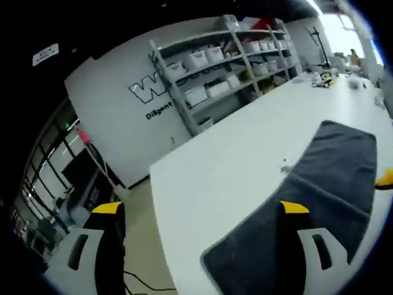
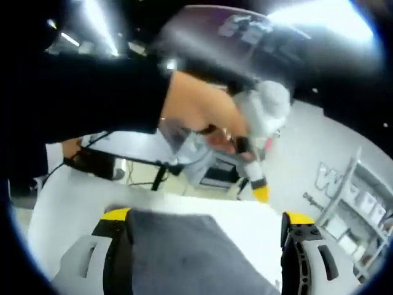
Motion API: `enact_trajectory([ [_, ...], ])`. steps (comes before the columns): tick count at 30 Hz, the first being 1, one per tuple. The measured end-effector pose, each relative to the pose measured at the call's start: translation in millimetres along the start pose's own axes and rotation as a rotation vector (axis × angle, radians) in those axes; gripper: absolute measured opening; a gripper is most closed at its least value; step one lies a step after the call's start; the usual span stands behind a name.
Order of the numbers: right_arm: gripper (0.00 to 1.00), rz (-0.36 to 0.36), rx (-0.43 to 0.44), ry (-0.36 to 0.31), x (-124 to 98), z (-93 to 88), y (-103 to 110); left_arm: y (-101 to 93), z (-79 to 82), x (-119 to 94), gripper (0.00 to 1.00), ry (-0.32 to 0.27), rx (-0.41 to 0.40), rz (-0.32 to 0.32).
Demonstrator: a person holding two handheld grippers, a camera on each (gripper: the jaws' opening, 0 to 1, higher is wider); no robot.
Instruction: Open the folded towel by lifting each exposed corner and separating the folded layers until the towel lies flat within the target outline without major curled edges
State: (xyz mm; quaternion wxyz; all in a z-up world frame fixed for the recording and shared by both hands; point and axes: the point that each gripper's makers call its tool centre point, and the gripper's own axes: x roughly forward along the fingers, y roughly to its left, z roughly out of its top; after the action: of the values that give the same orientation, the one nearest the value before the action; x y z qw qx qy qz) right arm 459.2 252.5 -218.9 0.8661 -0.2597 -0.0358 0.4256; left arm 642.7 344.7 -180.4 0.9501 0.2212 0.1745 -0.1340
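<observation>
A dark grey towel (image 1: 334, 184) lies spread along the right part of the white table (image 1: 233, 166), with a fold line across it. My left gripper (image 1: 202, 212) is open, its yellow-tipped jaws wide apart; the right jaw hangs over the towel's near end and the left jaw over the floor. One yellow tip of the right gripper (image 1: 387, 179) shows at the right edge. In the right gripper view the towel (image 2: 196, 252) runs under my open right gripper (image 2: 206, 216), between its jaws. A hand (image 2: 196, 114) holds the left gripper (image 2: 260, 192) above the towel's far edge.
The table's near edge (image 1: 161, 203) drops to the floor, where cables lie. Metal shelves with white bins (image 1: 215, 61) stand against the lettered wall. Small items (image 1: 324, 78) sit at the table's far end. A person's dark sleeve (image 2: 80, 98) crosses the right gripper view.
</observation>
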Motion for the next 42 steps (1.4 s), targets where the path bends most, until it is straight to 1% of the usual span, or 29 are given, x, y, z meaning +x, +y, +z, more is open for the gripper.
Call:
enact_trajectory([
  [1,1.00,-0.005,0.007,-0.001,-4.8,-0.4,-3.7,-1.7,0.3,-2.8,1.00,-0.005,-0.008,-0.001],
  [2,1.00,-0.015,0.024,-0.003,-14.8,-1.9,-11.3,-1.6,4.7,-3.7,1.00,-0.007,-0.017,-0.005],
  [4,1.00,-0.034,0.039,-0.005,-30.4,-5.1,-22.5,-11.2,5.2,-14.0,1.00,-0.019,-0.022,-0.012],
  [5,1.00,-0.052,0.041,-0.003,-37.9,-7.6,-29.8,-17.5,7.2,-20.9,1.00,-0.041,-0.031,-0.016],
  [8,1.00,-0.103,0.039,0.003,-61.0,-15.4,-50.4,-26.5,9.8,-32.1,1.00,-0.081,-0.062,-0.022],
  [10,1.00,-0.119,0.051,0.005,-73.6,-20.0,-59.5,-37.5,7.0,-43.5,1.00,-0.096,-0.064,-0.022],
  [11,1.00,-0.128,0.059,0.011,-74.8,-21.9,-69.3,-41.1,5.7,-48.1,1.00,-0.103,-0.067,-0.021],
  [12,1.00,-0.144,0.066,0.017,-82.6,-25.6,-77.9,-46.4,3.3,-55.7,1.00,-0.114,-0.069,-0.012],
  [15,1.00,-0.169,0.050,0.030,-102.3,-32.3,-90.1,-52.0,-1.7,-71.3,1.00,-0.140,-0.073,0.010],
  [16,1.00,-0.176,0.049,0.035,-108.1,-33.9,-94.3,-54.2,-2.0,-75.7,1.00,-0.152,-0.081,0.018],
  [18,1.00,-0.195,0.046,0.033,-119.3,-35.7,-101.9,-61.0,-8.0,-93.7,1.00,-0.193,-0.113,0.042],
  [21,1.00,-0.242,0.054,0.032,-141.2,-40.5,-120.7,-80.1,-19.3,-115.1,1.00,-0.216,-0.149,0.031],
  [23,1.00,-0.268,0.068,0.033,-154.9,-46.8,-130.0,-83.7,-24.8,-124.9,1.00,-0.231,-0.167,0.031],
  [24,1.00,-0.280,0.077,0.035,-162.4,-51.0,-134.3,-79.6,-27.8,-125.9,1.00,-0.235,-0.169,0.034],
  [26,1.00,-0.305,0.092,0.042,-178.1,-60.3,-141.0,-78.5,-32.4,-128.3,1.00,-0.238,-0.163,0.038],
  [30,1.00,-0.364,0.131,0.061,-207.1,-82.8,-156.8,-90.1,-43.1,-130.9,1.00,-0.248,-0.156,0.004],
  [32,1.00,-0.390,0.151,0.066,-219.9,-93.4,-164.0,-99.5,-49.0,-127.8,1.00,-0.249,-0.154,-0.024],
  [33,1.00,-0.404,0.161,0.072,-228.8,-101.7,-167.4,-102.6,-51.3,-126.9,1.00,-0.250,-0.155,-0.029],
  [35,1.00,-0.417,0.170,0.087,-237.8,-111.7,-170.4,-109.3,-56.9,-122.8,1.00,-0.252,-0.157,-0.044],
  [37,1.00,-0.447,0.185,0.110,-256.1,-128.5,-176.7,-114.5,-63.8,-121.4,1.00,-0.252,-0.157,-0.043],
  [38,1.00,-0.459,0.192,0.115,-261.8,-132.6,-179.2,-115.1,-65.6,-122.6,1.00,-0.253,-0.155,-0.039],
  [39,1.00,-0.483,0.203,0.123,-273.7,-140.2,-184.3,-115.4,-67.6,-124.0,1.00,-0.258,-0.156,-0.034],
  [42,1.00,-0.522,0.208,0.137,-296.7,-153.2,-193.4,-120.1,-75.5,-129.0,1.00,-0.269,-0.171,-0.039],
])
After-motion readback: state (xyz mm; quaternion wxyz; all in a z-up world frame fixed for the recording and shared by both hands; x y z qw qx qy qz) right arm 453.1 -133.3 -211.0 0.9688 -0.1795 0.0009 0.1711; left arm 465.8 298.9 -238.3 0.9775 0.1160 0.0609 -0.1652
